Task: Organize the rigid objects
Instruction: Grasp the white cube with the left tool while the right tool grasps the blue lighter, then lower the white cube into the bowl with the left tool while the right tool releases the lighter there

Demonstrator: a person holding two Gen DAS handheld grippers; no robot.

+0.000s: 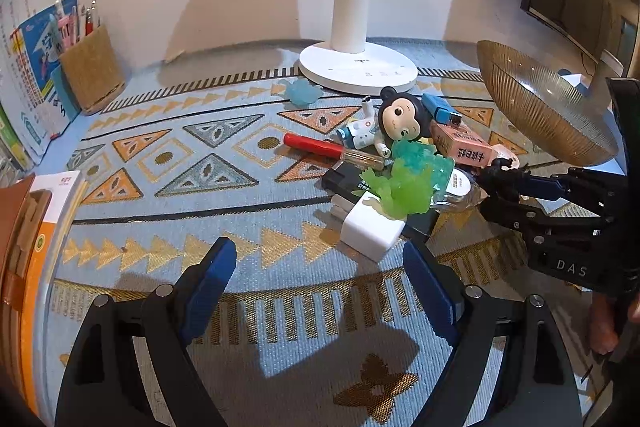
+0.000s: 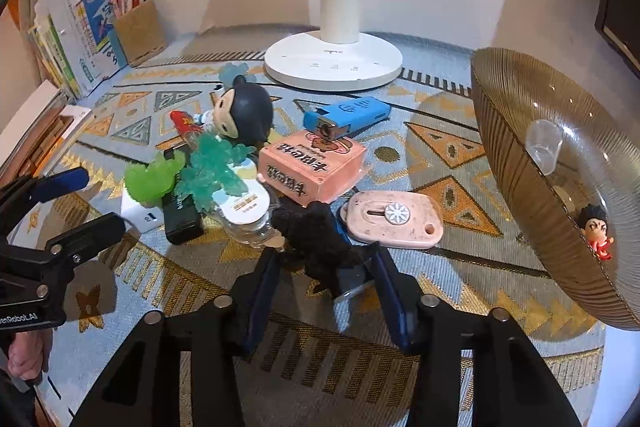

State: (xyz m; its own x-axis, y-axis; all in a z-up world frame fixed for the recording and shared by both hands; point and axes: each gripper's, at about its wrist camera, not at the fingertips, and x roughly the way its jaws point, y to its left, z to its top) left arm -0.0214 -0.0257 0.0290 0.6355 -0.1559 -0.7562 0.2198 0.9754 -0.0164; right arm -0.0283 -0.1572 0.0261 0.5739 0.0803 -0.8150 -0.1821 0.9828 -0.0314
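1. Your right gripper (image 2: pixel 324 267) has its jaws closed around a black fuzzy toy (image 2: pixel 316 239), apparently lifted just off the patterned cloth (image 2: pixel 460 291).
2. Your left gripper (image 1: pixel 320 283) hangs with jaws spread wide, nothing between them.
3. At 12 o'clock sits the pink box (image 2: pixel 312 167); at 2 o'clock, the amber glass bowl (image 2: pixel 516 187).

"DAS" is printed on the right hand-held gripper (image 1: pixel 498 183); "enRobot.AI" on the left hand-held gripper (image 2: pixel 76 201). Other labels illegible.
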